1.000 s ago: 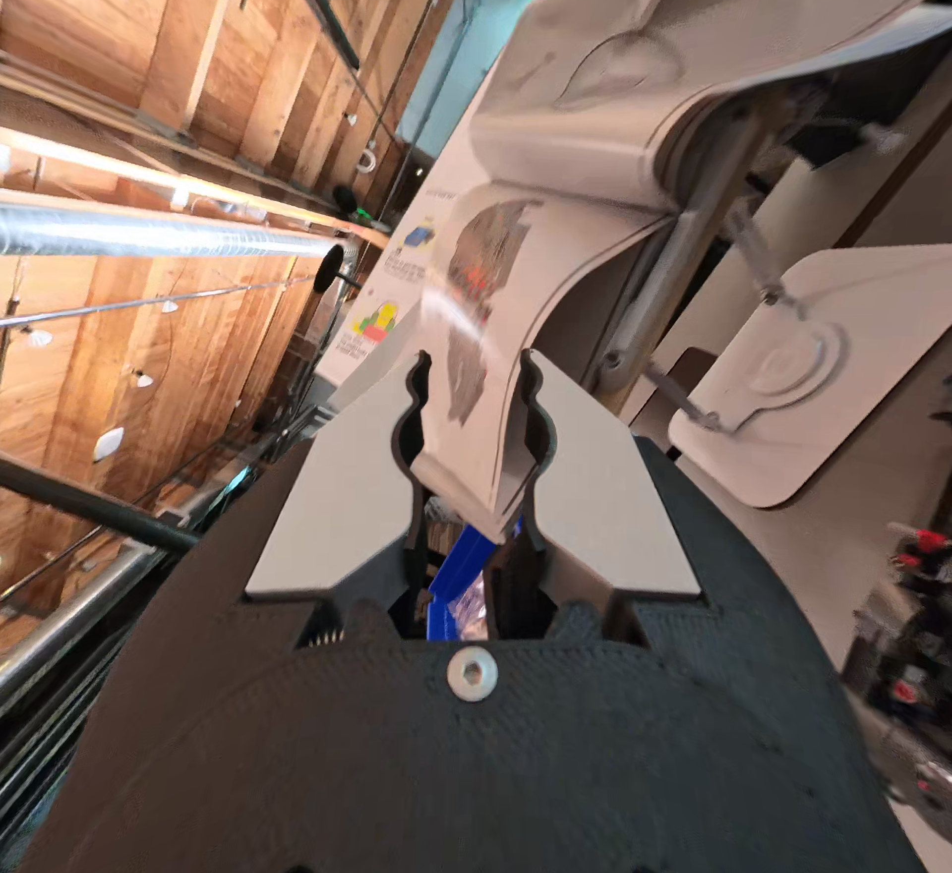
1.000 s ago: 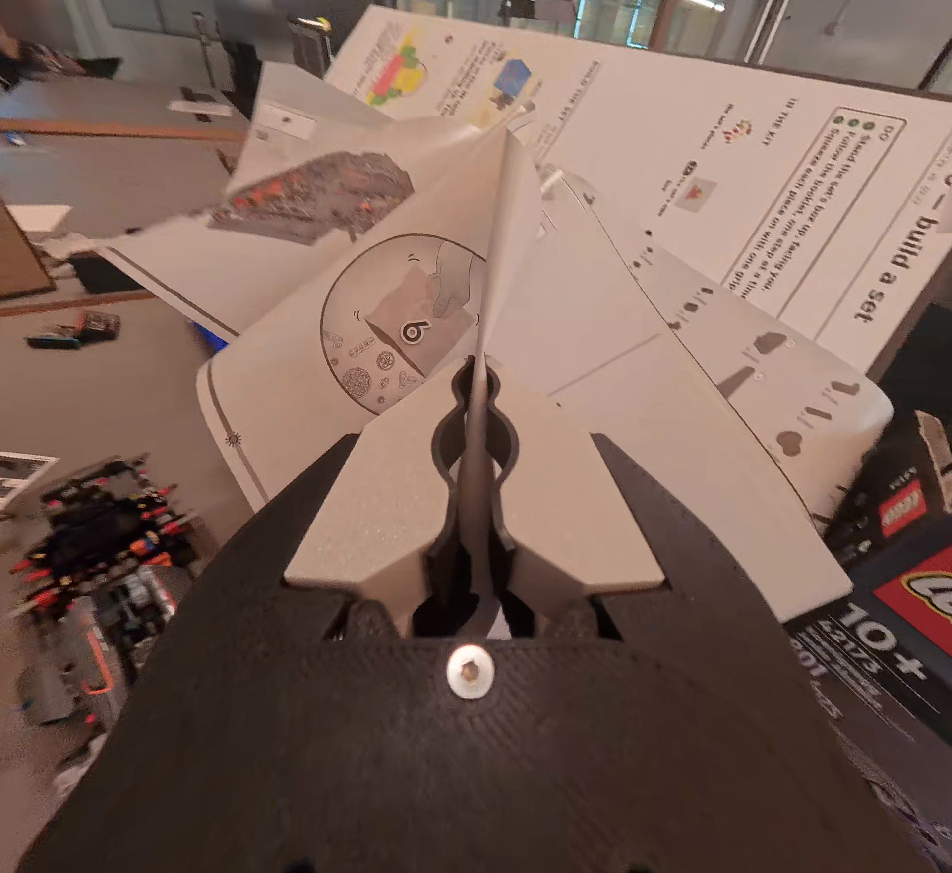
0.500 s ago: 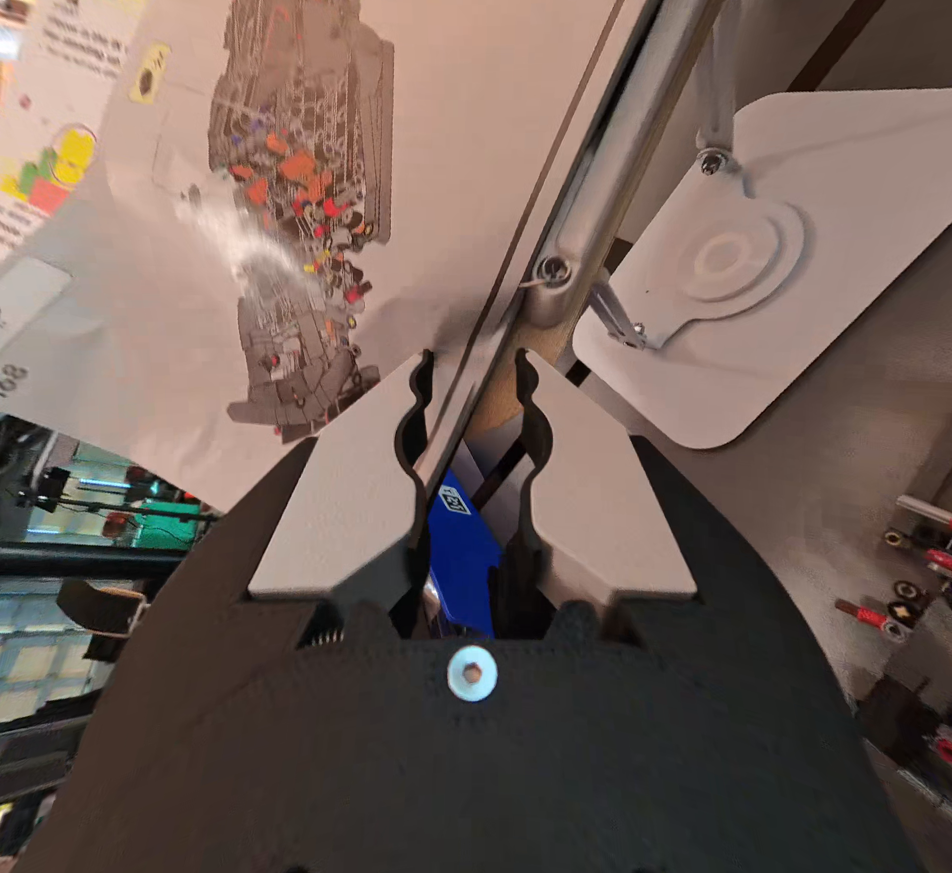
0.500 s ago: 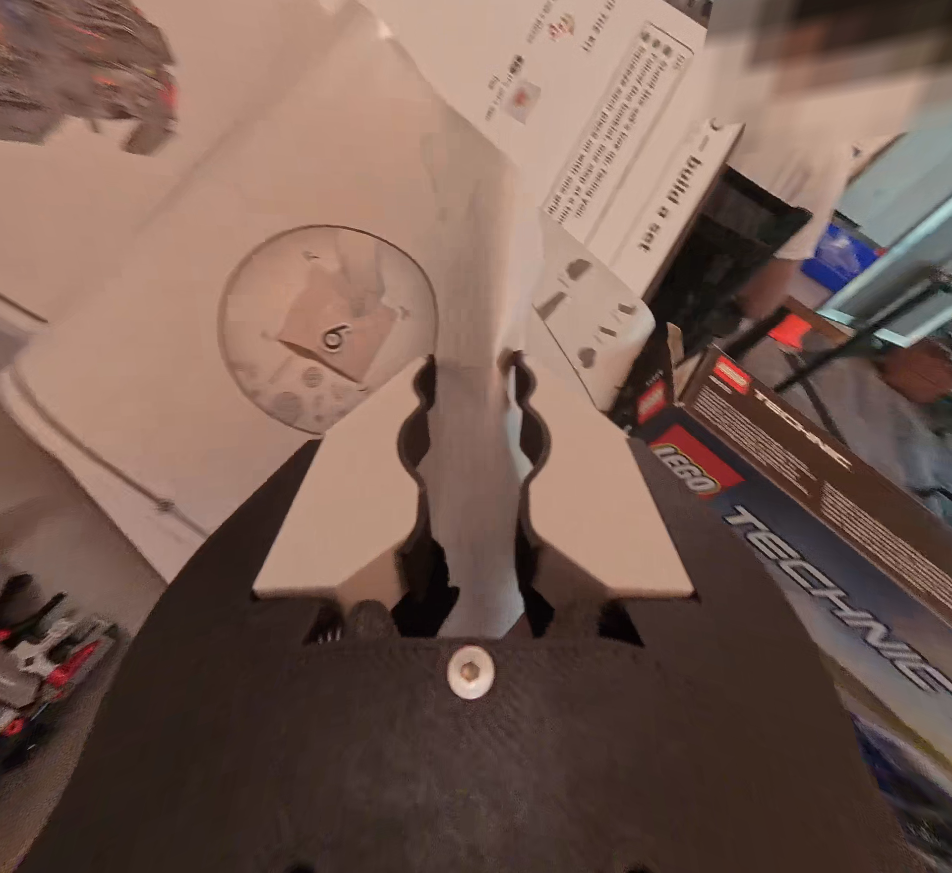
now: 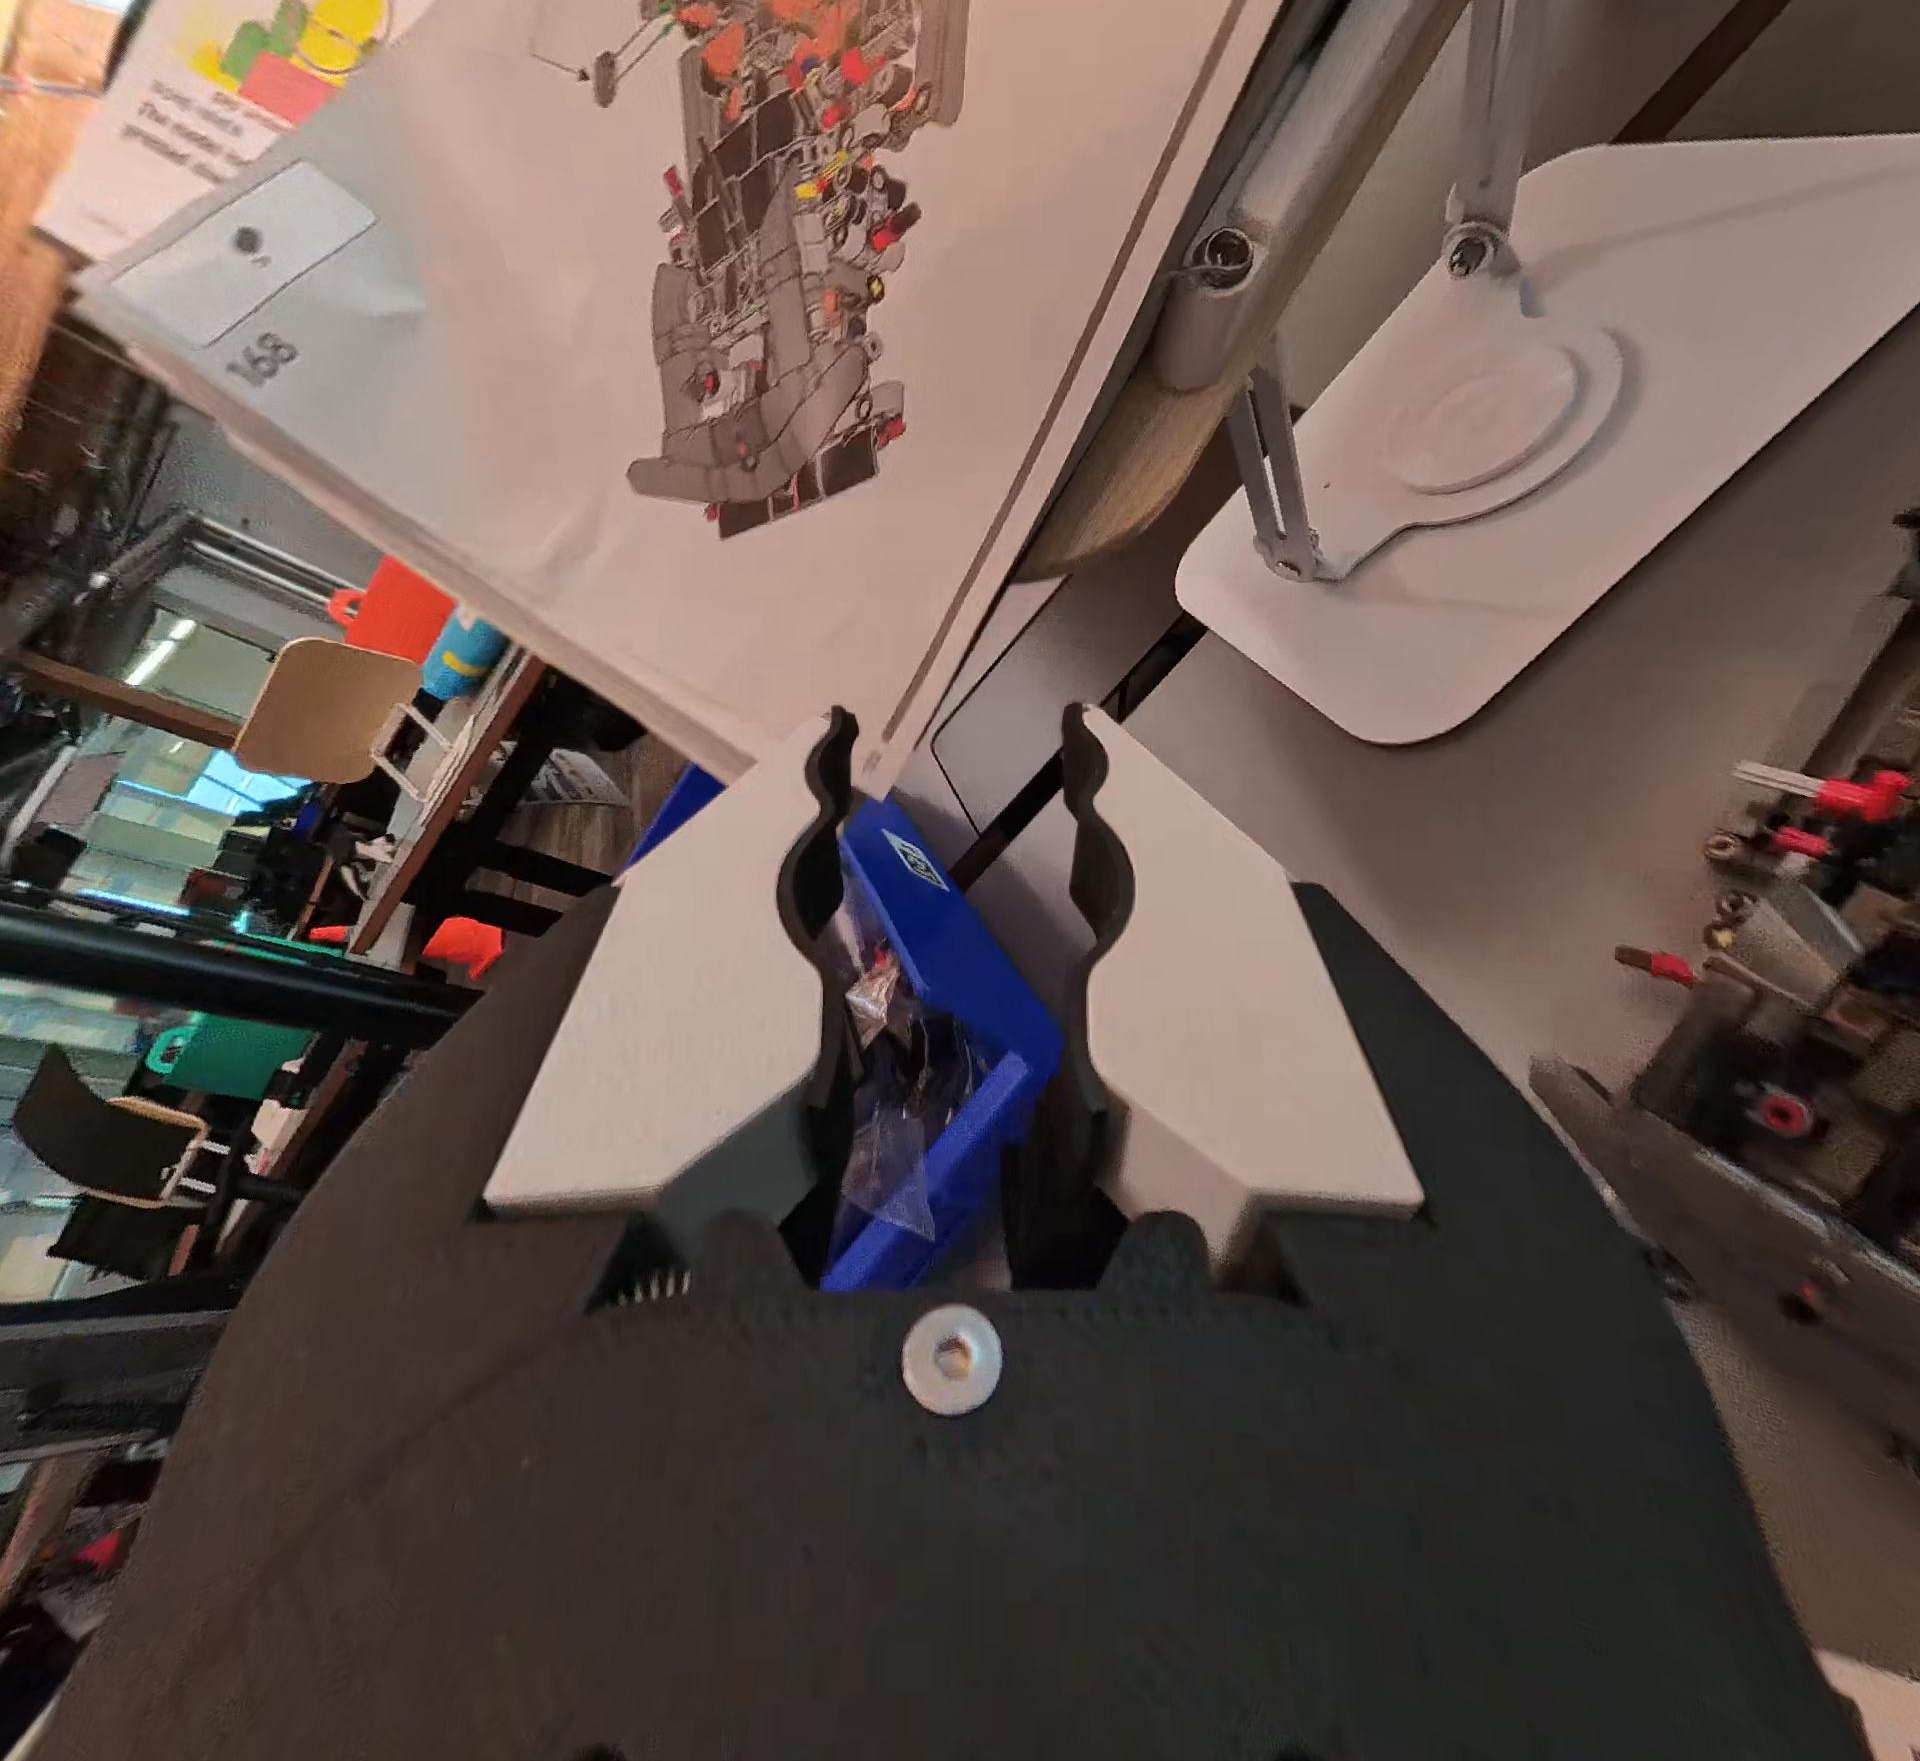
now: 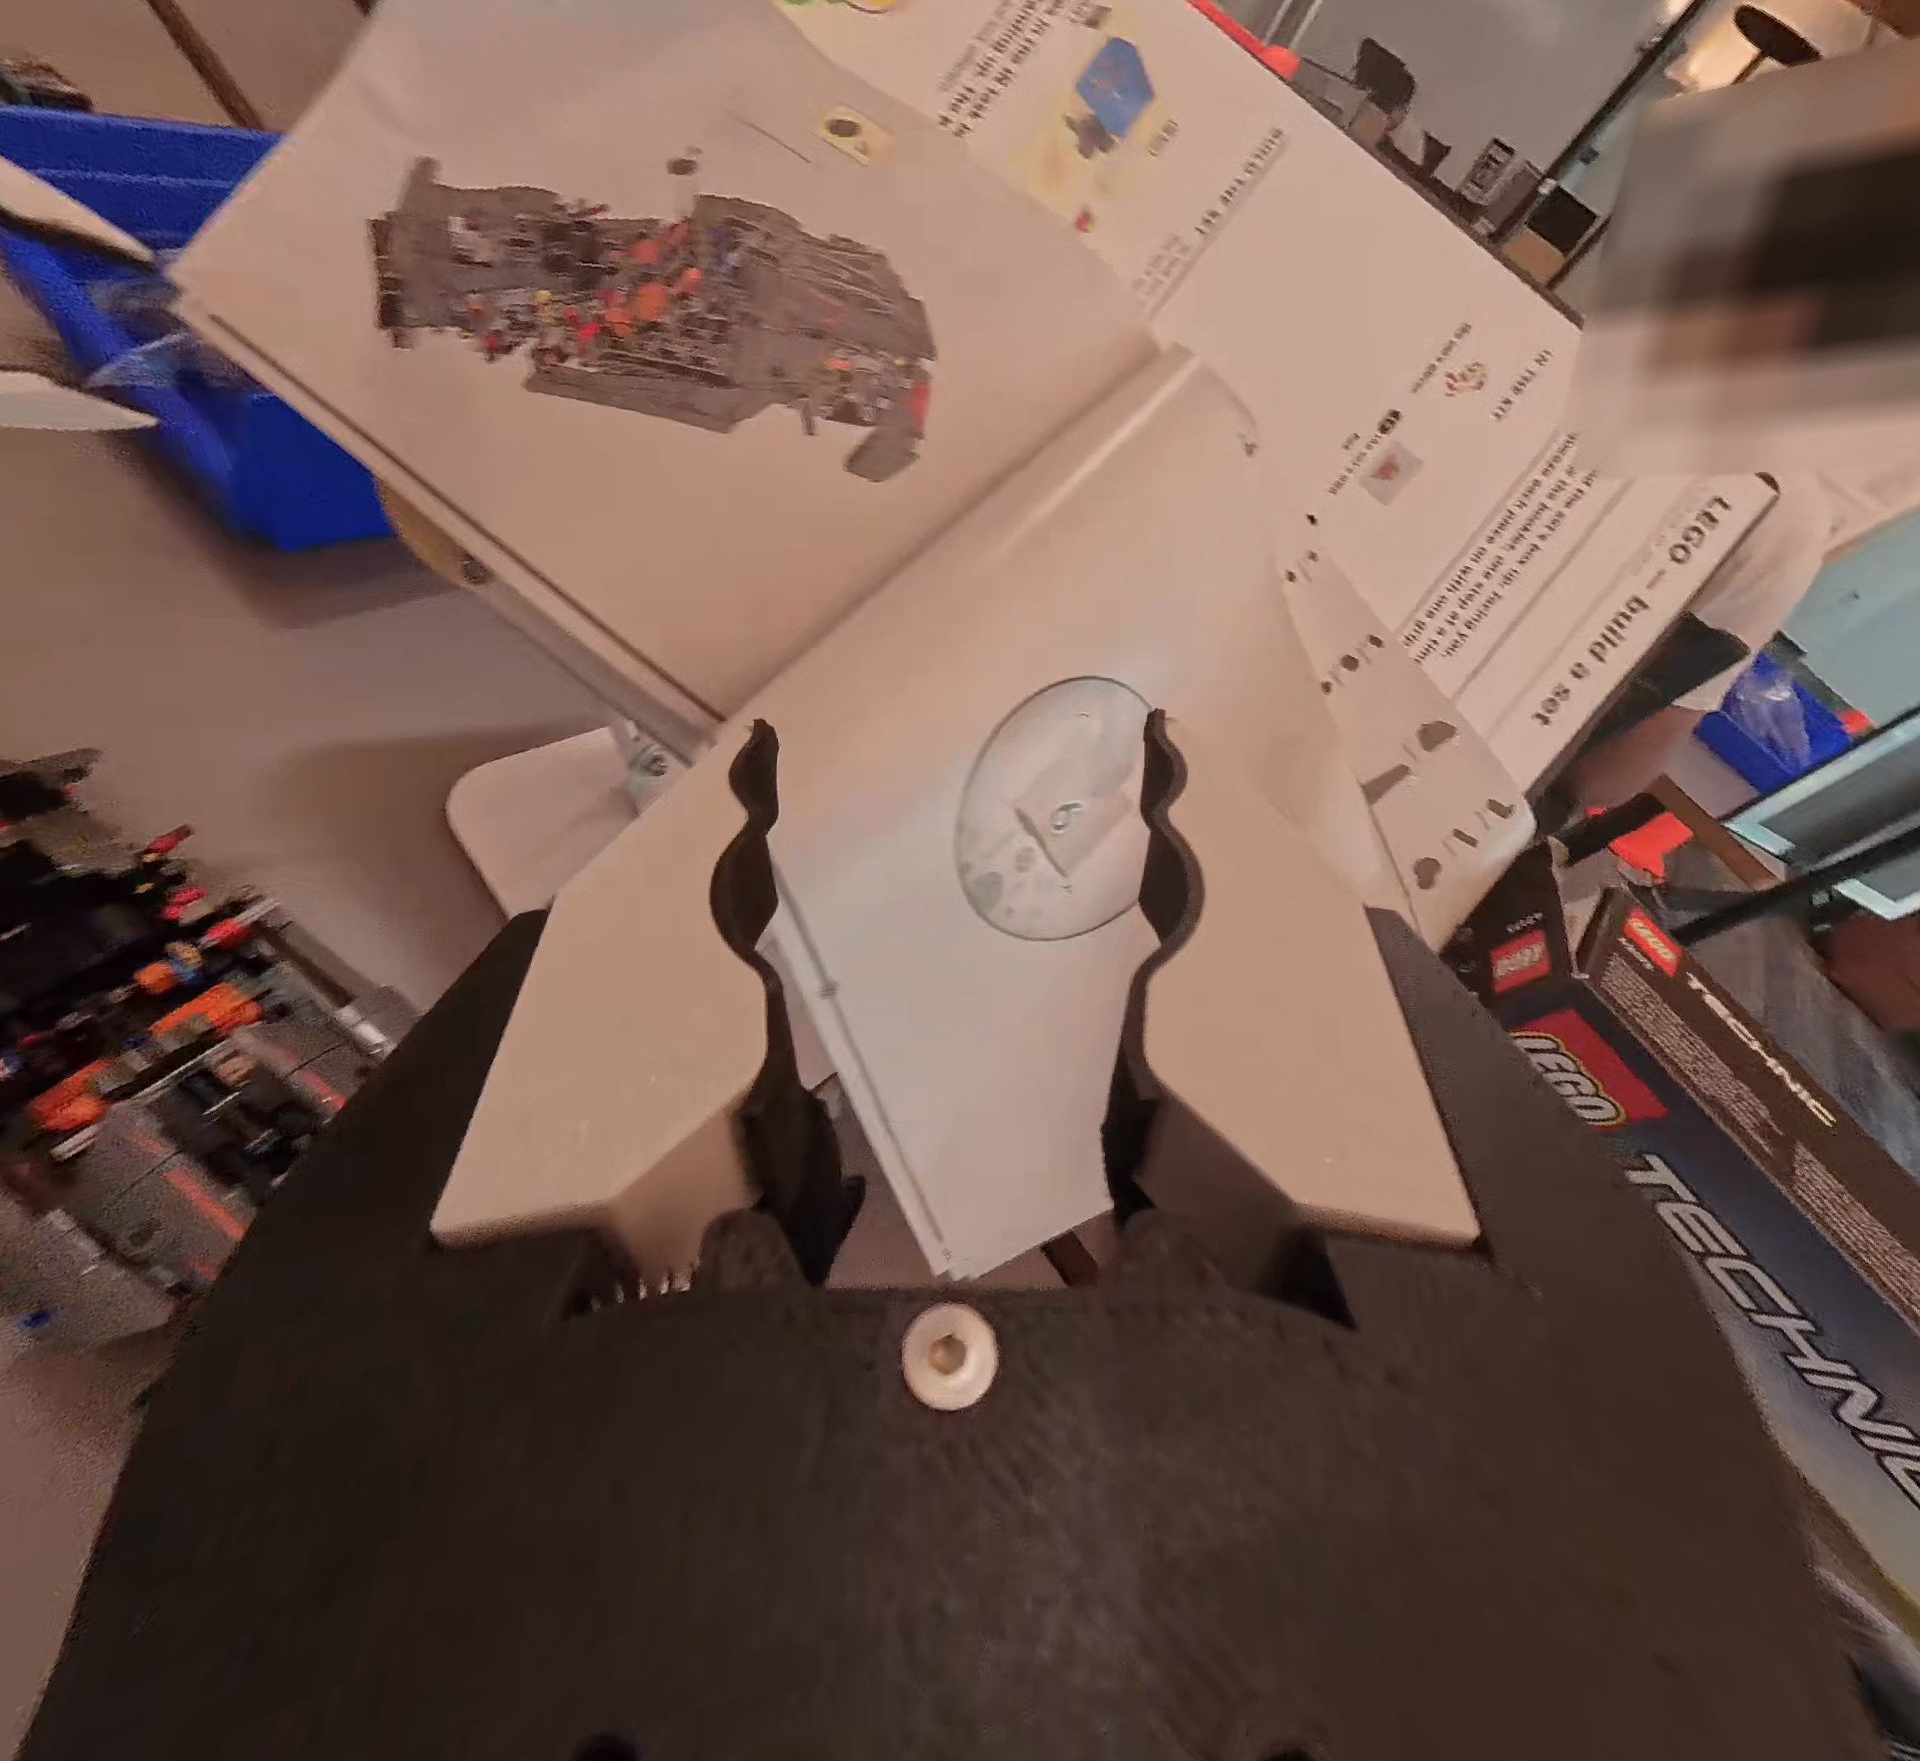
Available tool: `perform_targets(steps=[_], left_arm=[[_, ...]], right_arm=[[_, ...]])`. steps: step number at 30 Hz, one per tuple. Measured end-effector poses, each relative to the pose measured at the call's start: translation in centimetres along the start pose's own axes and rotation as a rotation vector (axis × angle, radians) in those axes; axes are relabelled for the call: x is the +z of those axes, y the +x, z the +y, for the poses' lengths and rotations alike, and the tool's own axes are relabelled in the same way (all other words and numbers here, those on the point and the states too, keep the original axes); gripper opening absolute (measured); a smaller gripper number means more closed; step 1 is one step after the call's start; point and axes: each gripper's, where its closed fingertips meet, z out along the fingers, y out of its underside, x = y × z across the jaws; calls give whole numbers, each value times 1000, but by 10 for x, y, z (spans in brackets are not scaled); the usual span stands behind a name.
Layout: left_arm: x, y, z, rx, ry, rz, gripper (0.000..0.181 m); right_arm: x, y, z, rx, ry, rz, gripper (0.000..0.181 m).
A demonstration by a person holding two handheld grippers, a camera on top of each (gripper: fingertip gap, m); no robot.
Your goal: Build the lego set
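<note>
1. Left gripper (image 5: 951,781): one; fingers spread, nothing between them. The lower corner of the booklet page just reaches the tip of one finger; contact cannot be confirmed.
2. Right gripper (image 6: 956,776): one; fingers wide apart, released, hanging over the booklet's right-hand page.
3. Instruction booklet (image 6: 997,568): one, open on a stand. Two pages are readable as pictures: a grey model with orange and red parts, and a circled bag drawing. Its far right edge is motion-blurred.
4. Book stand (image 5: 1455,485): one, white, with a flat rounded base plate on the table and thin metal struts; its upper part is hidden behind the booklet.
5. Blue bin (image 5: 935,1015): one, seen between the left fingers, holding clear plastic bags of parts; mostly hidden by the gripper. In the right wrist view it sits at the table's left side.
6. Partly built lego model (image 6: 135,1067): one grey and black assembly with red and orange pins, at the table's left edge, blurred and cut off.
7. Lego set box (image 6: 1714,1119): dark, at the right edge, cut off; whether one box or two cannot be told.
8. White instruction board (image 6: 1299,257): one, standing behind the booklet.
9. Table (image 6: 291,651): pale grey. Room beyond: chairs, desks, glass partitions, wooden ceiling, all blurred.
</note>
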Motion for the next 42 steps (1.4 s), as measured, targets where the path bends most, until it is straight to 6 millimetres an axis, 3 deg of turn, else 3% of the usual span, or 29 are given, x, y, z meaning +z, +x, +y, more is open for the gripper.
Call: perform_targets(steps=[3,7,12,15,21,28,42], left_arm=[[-29,3,8,-24,26,37,44],[-56,33,30,-78,20,179,48],[-59,91,73,-191,-56,447,49],[-59,119,87,-265,-52,599,45],[-51,136,107,-299,-84,675,40],[-49,133,109,-366,-57,698,38],[-51,156,97,-379,-19,796,23]], right_arm=[[-18,-41,-3,7,7,-132,71],[-39,-92,23,121,-46,-319,85],[-54,-132,87,308,-133,-408,90],[-60,-155,129,368,-212,-434,96],[-64,-185,196,439,-324,-440,102],[-53,-204,221,462,-287,-413,83],[-38,-215,220,395,-288,-425,60]])
